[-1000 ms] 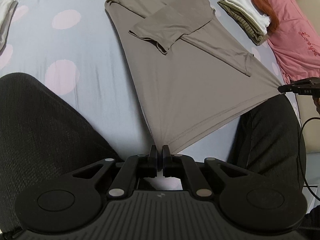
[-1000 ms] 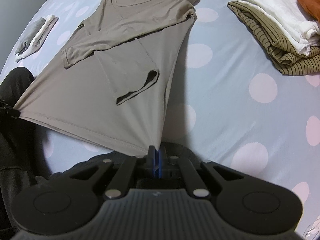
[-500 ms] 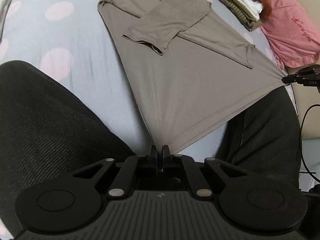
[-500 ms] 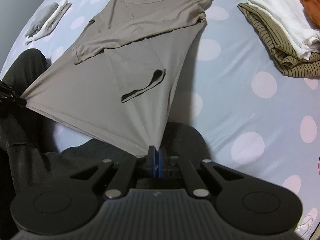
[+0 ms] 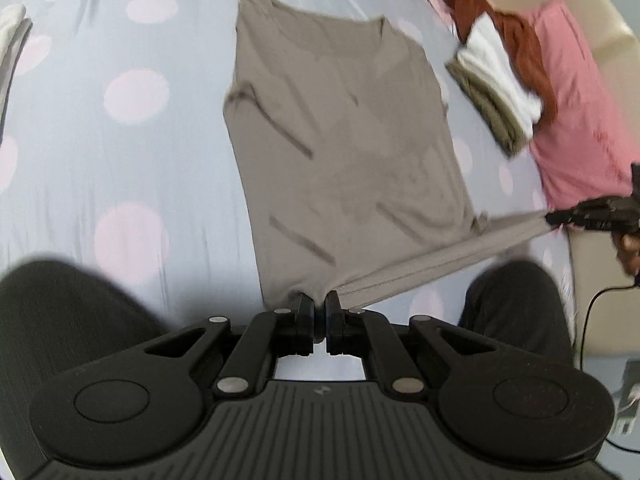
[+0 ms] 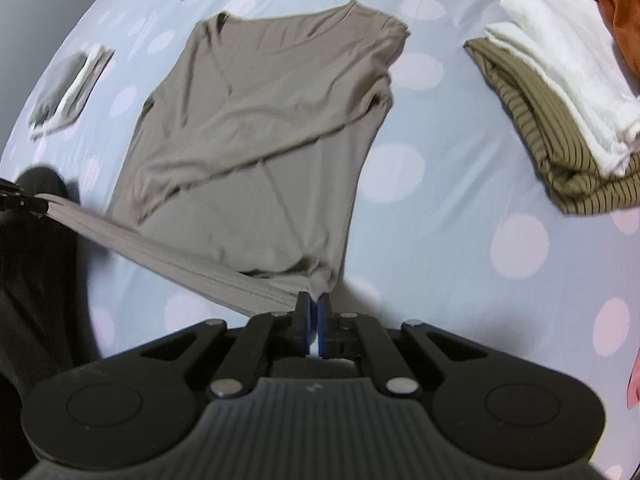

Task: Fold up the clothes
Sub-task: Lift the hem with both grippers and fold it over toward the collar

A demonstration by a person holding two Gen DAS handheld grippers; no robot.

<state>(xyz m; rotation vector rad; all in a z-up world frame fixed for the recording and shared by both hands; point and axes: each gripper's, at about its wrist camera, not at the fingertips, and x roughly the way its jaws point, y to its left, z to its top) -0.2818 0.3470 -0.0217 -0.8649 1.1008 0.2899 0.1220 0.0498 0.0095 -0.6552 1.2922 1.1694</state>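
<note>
A taupe long-sleeved shirt (image 5: 344,140) (image 6: 256,144) lies on the dotted bed sheet, sleeves folded in across its body. My left gripper (image 5: 319,304) is shut on the hem's left corner. The right gripper (image 6: 314,305) is shut on the hem's right corner. Between them the hem (image 5: 440,260) (image 6: 168,248) hangs taut as a lifted band above the sheet. The right gripper (image 5: 560,218) shows at the right edge of the left wrist view, and the left gripper (image 6: 38,204) at the left edge of the right wrist view. Both views are blurred.
A folded stack of white and olive striped clothes (image 6: 560,112) (image 5: 496,96) lies to the right, with rust and pink garments (image 5: 576,92) beyond. Small folded grey and white pieces (image 6: 68,88) lie to the left. The person's dark-trousered legs (image 5: 64,320) (image 5: 516,308) flank the near edge.
Both grippers have carried the hem up and forward over the shirt, so its lower part now doubles over the body. The sleeve cuffs seen before are covered.
</note>
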